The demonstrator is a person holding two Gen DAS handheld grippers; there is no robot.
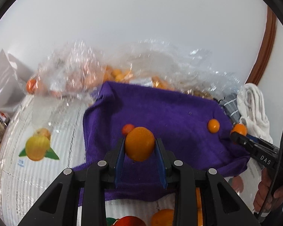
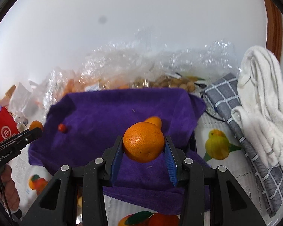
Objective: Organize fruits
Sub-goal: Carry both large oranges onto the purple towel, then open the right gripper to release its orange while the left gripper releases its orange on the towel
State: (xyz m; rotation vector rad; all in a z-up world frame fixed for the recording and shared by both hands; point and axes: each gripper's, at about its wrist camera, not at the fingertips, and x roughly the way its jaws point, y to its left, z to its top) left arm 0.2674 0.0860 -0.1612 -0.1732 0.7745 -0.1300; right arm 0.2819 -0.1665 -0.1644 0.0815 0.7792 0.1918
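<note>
**Both grippers carrying fruit above the purple cloth**

While we look along the left gripper [image 1: 140, 144], we see its blue pads clamped on a small smooth orange fruit [image 1: 139, 143] at lower centre of the frame, held over the purple cloth [image 1: 160, 111]. Just behind it, a little red fruit [image 1: 128, 128] lies on the cloth, and a small orange fruit [image 1: 213, 125] lies toward the cloth's right side. At the right edge we find the right gripper [image 1: 237, 133], its tips closed around a dimpled orange [image 1: 240, 128].

From the right wrist camera, that orange [image 2: 143, 142] fills the centre, pinched between the blue pads [image 2: 169, 156], with another small orange fruit [image 2: 154, 121] touching the cloth directly behind it. At left of this frame the left gripper [image 2: 34, 130] shows with its fruit [image 2: 35, 125] at the tips.

Clear plastic bags [image 1: 81, 69] of orange fruit sit along the cloth's far edge. A grey checked towel [image 2: 235, 109] and a white towel [image 2: 262, 98] lie at right.
</note>
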